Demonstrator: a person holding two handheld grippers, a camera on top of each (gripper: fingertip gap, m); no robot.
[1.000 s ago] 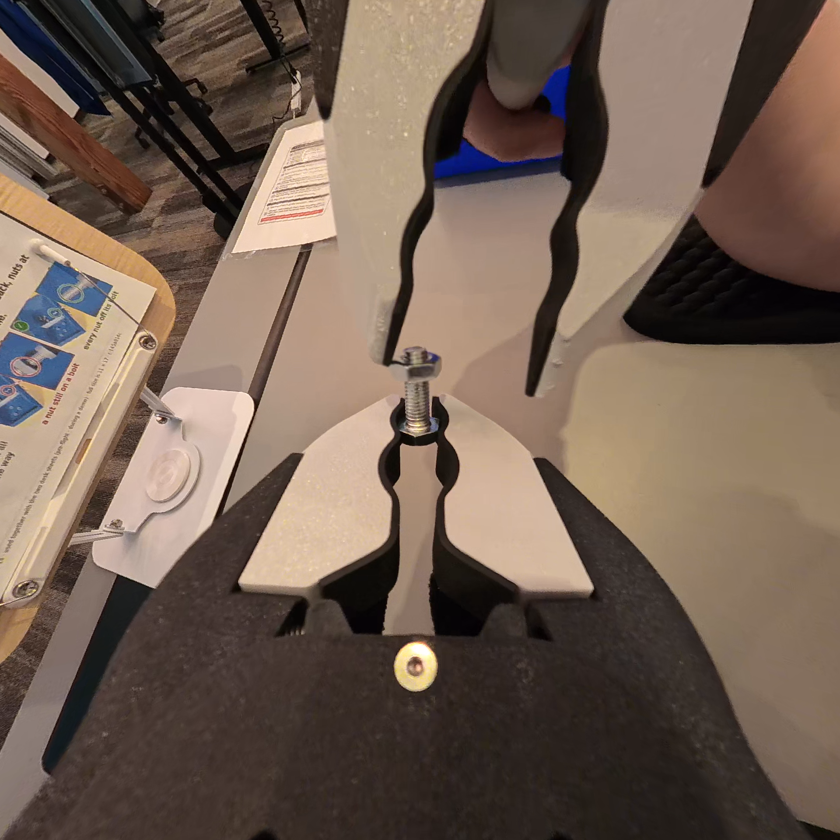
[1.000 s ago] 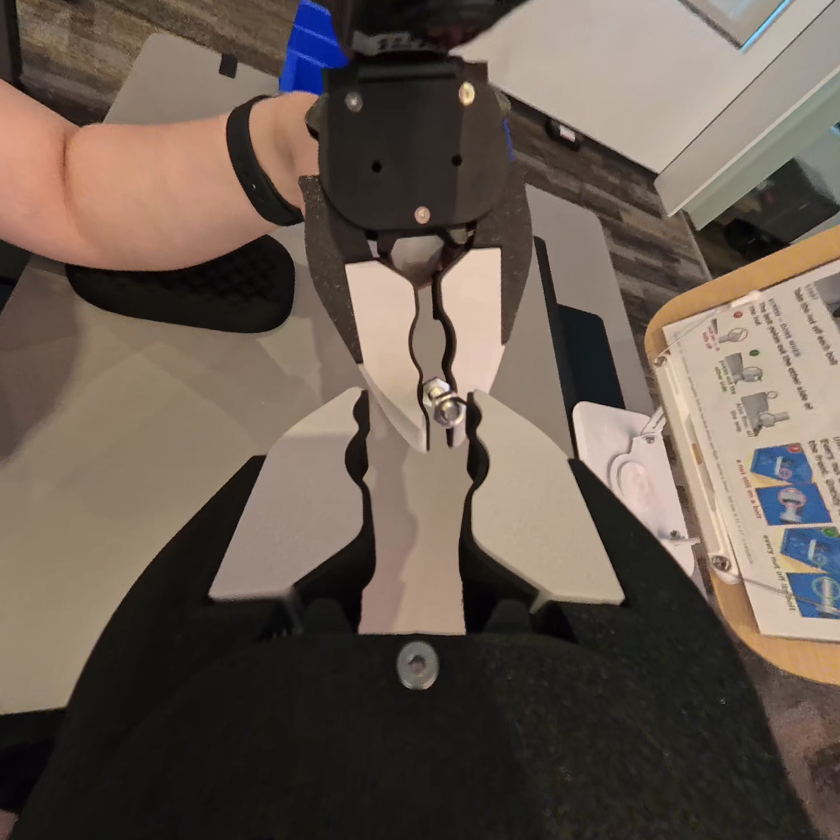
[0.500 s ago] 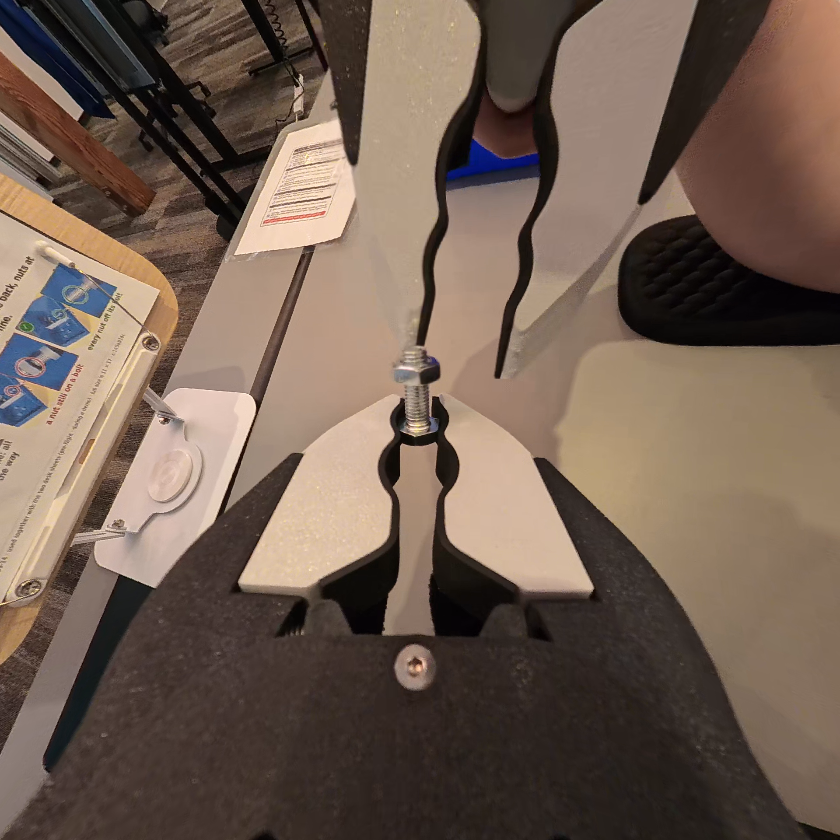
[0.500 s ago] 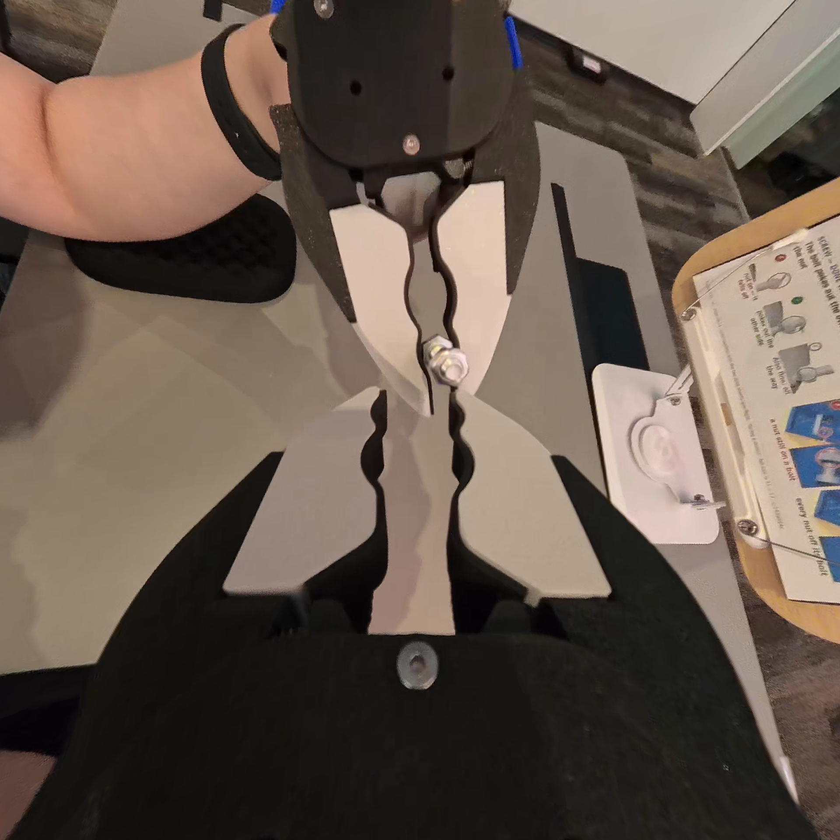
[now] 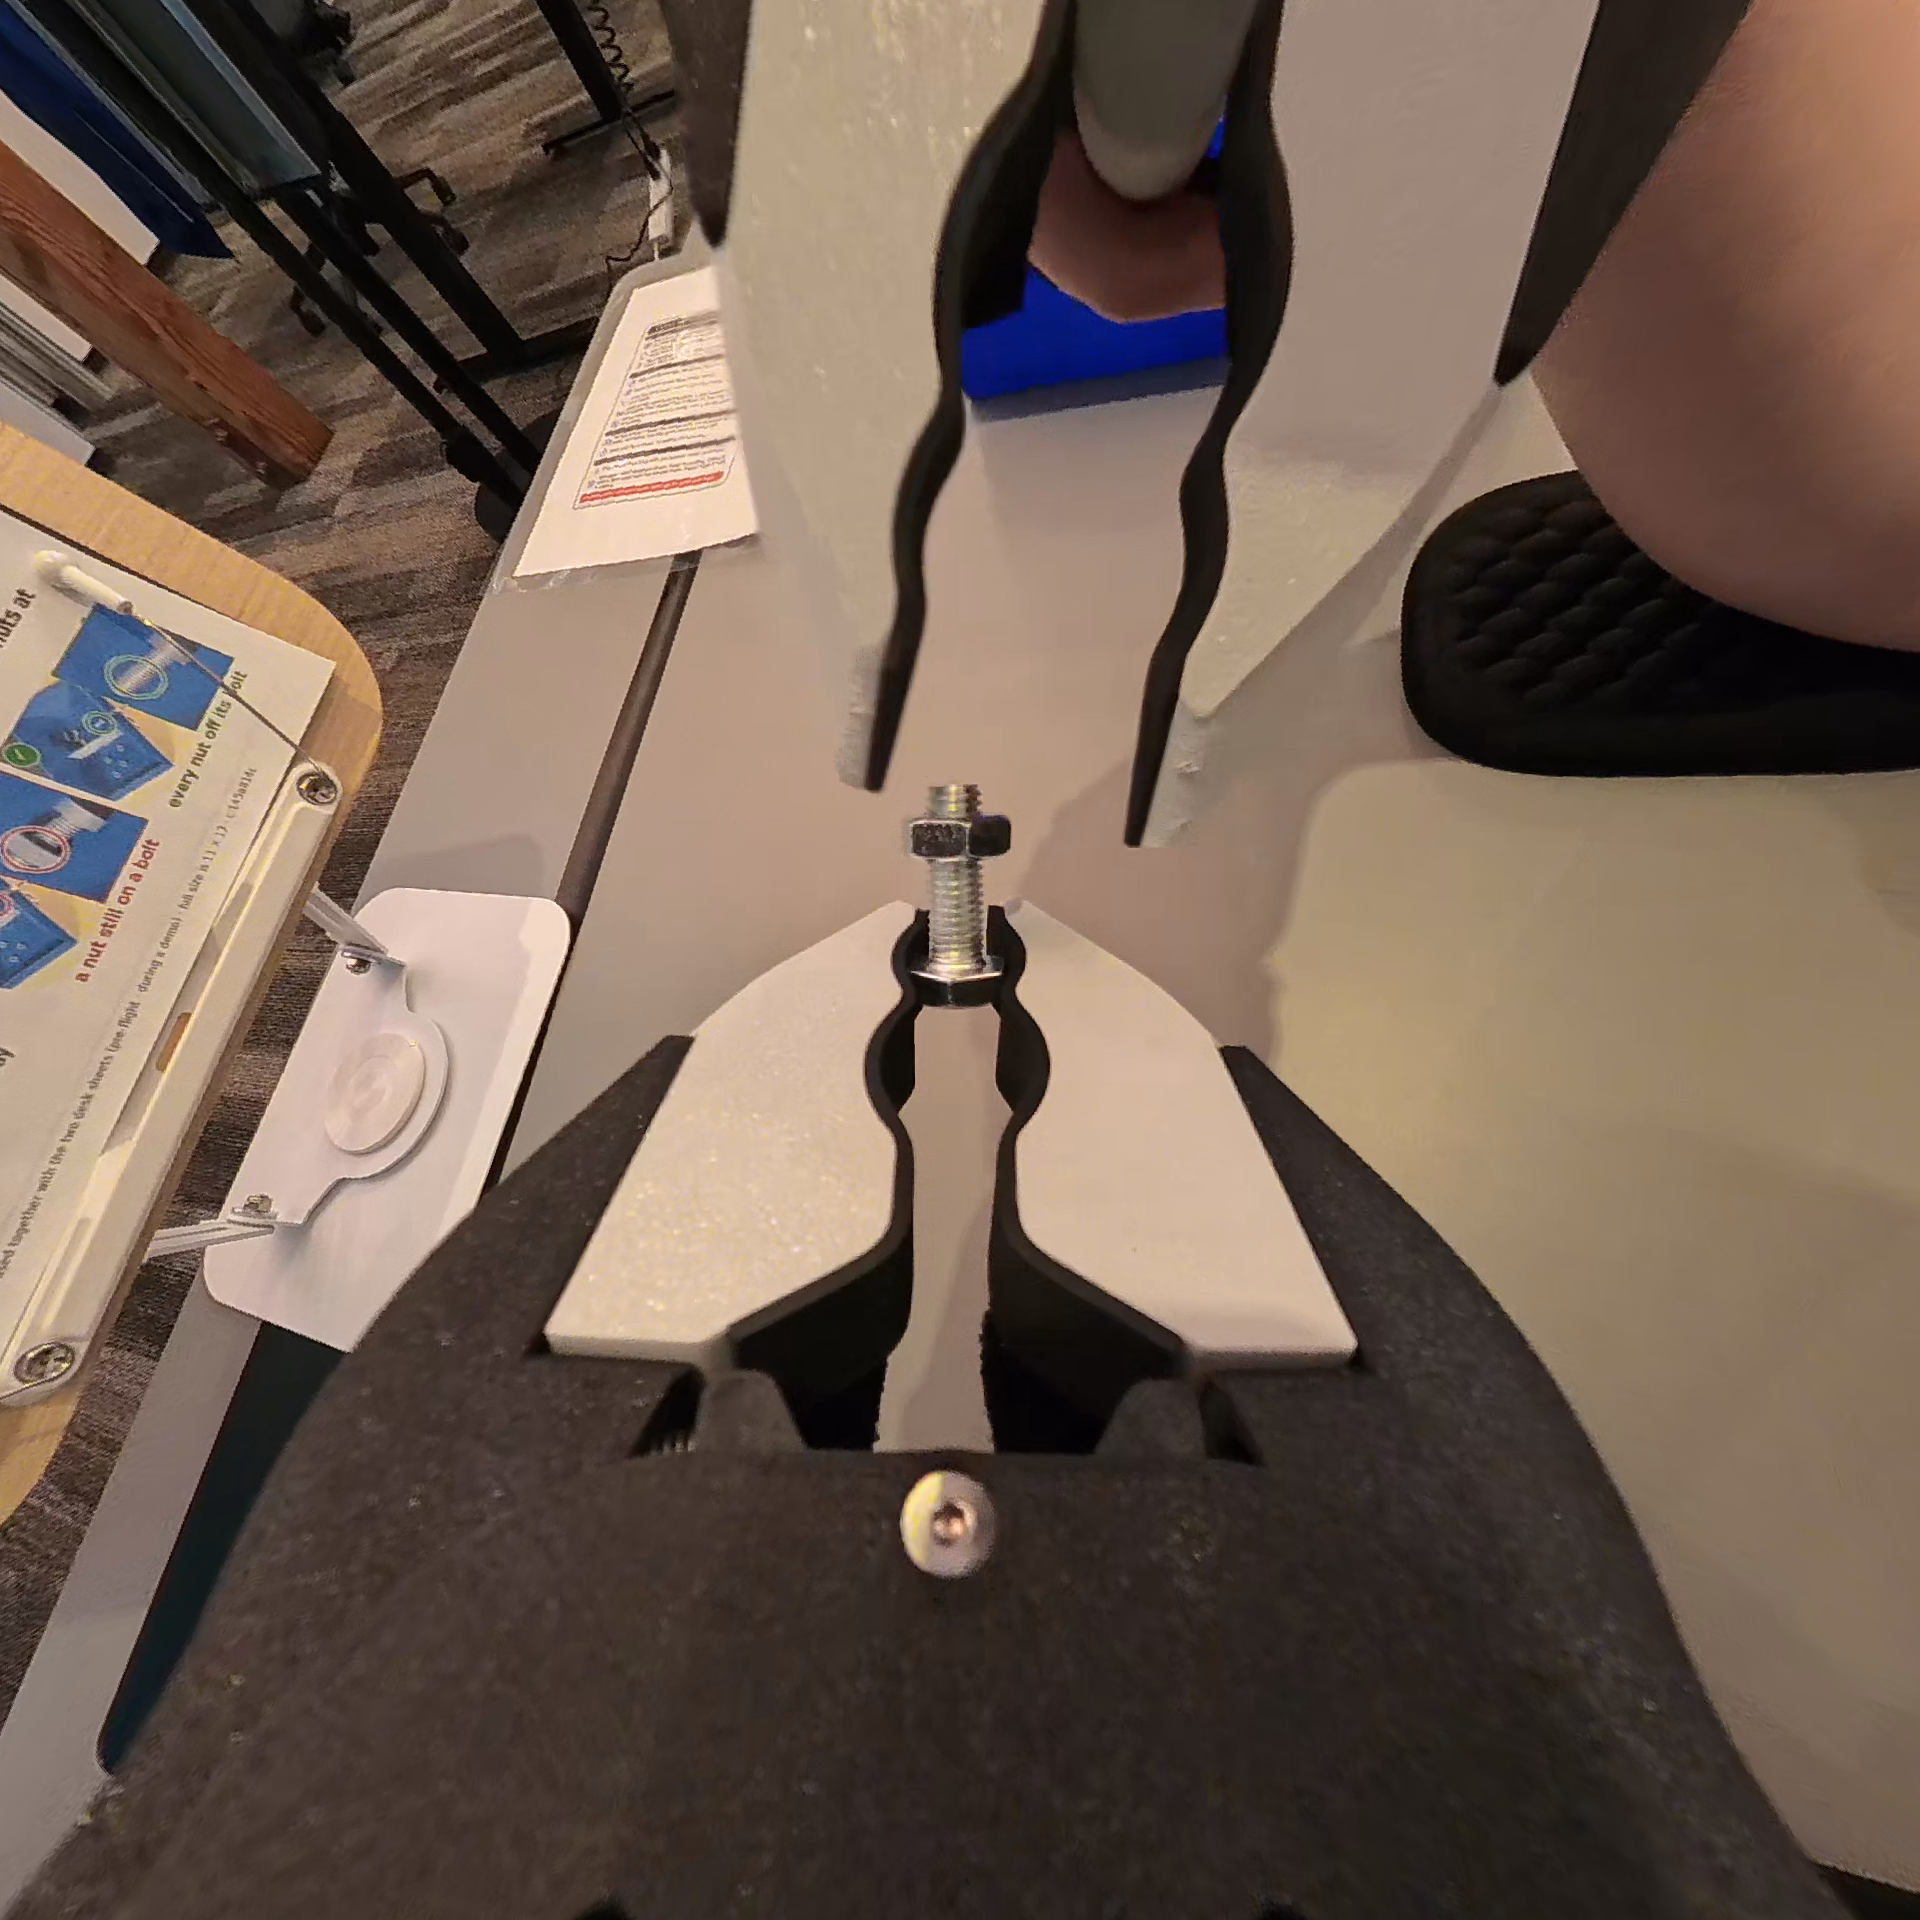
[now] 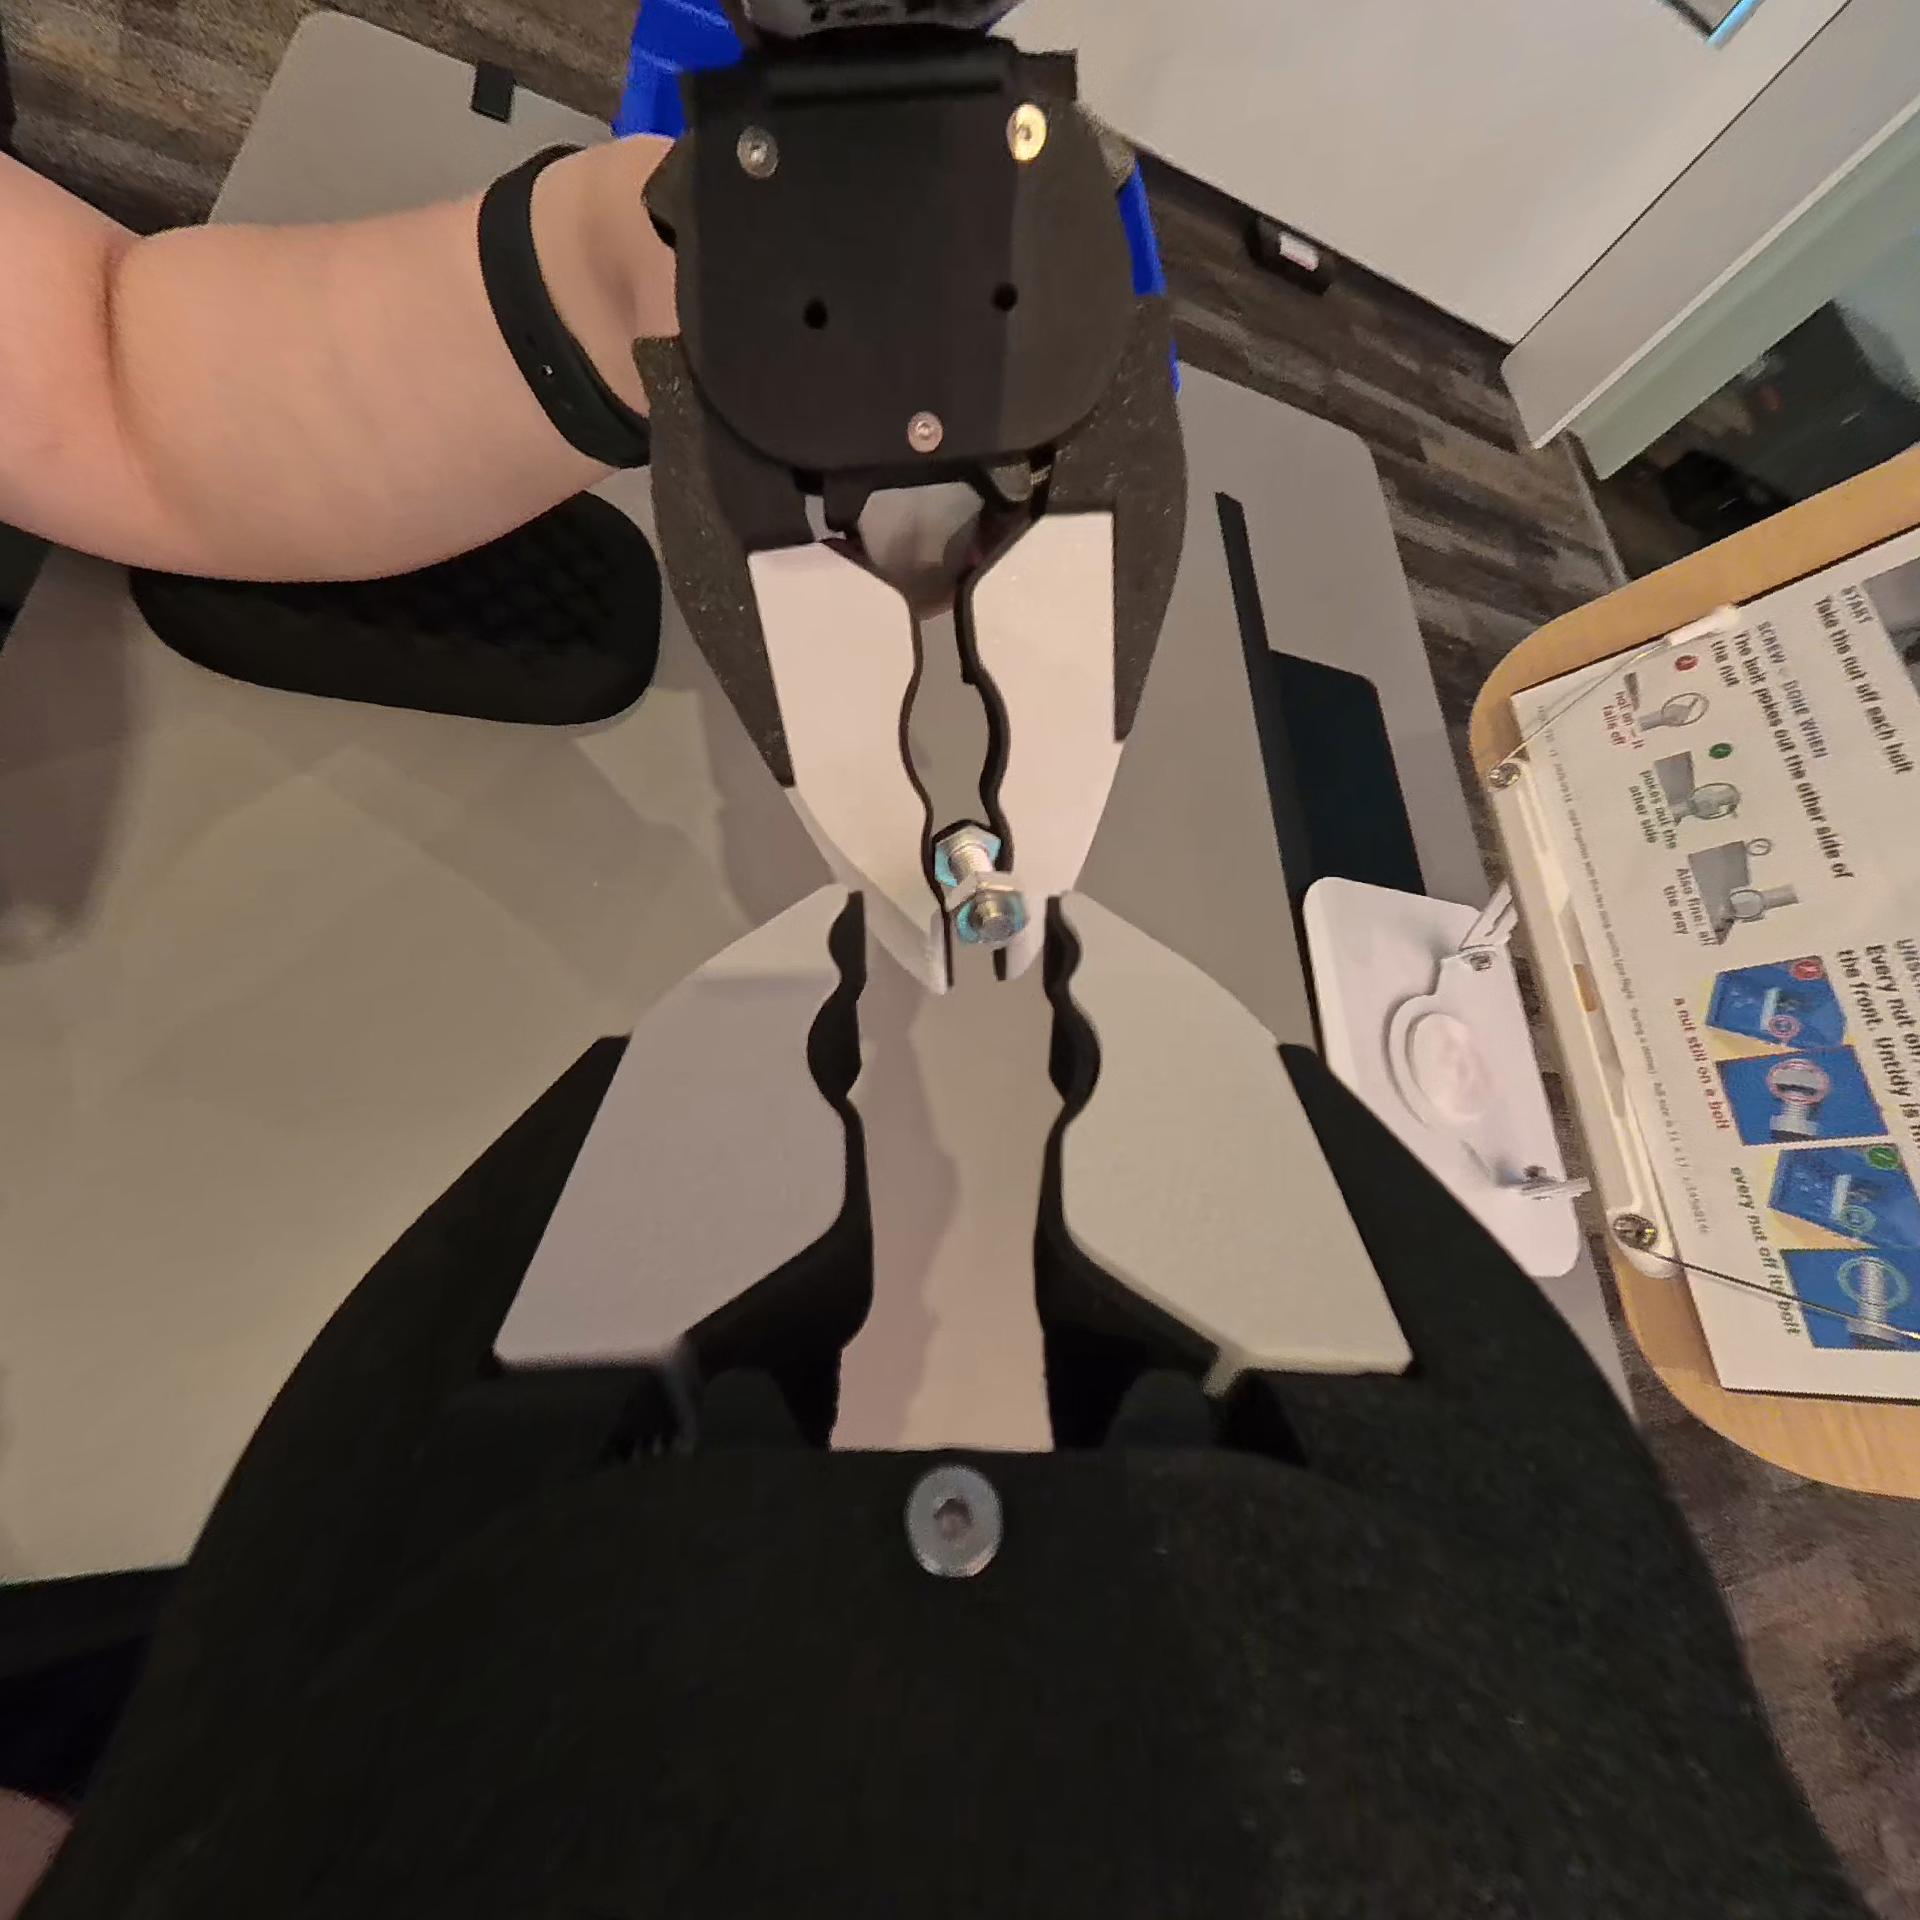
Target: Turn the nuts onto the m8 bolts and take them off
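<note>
Two grippers were seen tip to tip above a grey desk [image 5: 1558, 1143], with one bolt [image 5: 951, 920] between them. The left gripper [image 5: 954, 951] was pinched on the bolt's head end, its jaws pressed against the hexagonal head so that the threaded shank stood straight out beyond the tips, along the fingers' own line. A nut [image 5: 958, 834] was seated near the free end of the thread, with only a short stub of thread shown past it. The right gripper [image 5: 1003, 810] was held opposite, its jaws spread and touching nothing; the nut lay just short of its tips and roughly midway across the gap in the left wrist view.

In the right wrist view the same bolt [image 6: 971, 883] was seen nearly end on, pointed toward the right gripper [image 6: 951, 925], and the nut [image 6: 987, 920] appeared slightly toward the right-hand finger, not dead centre. The bolt's long axis was thus lined up nearly with both grippers' axes, and the right one was the nearer to the nut.

It was judged that a fresh grip on the nut was the step in hand, calling for a short advance along that axis and a closing on the nut's flats. Whether the nut was being run on or off could not be told. Slipping off a corner of the nut was considered the main risk.
</note>
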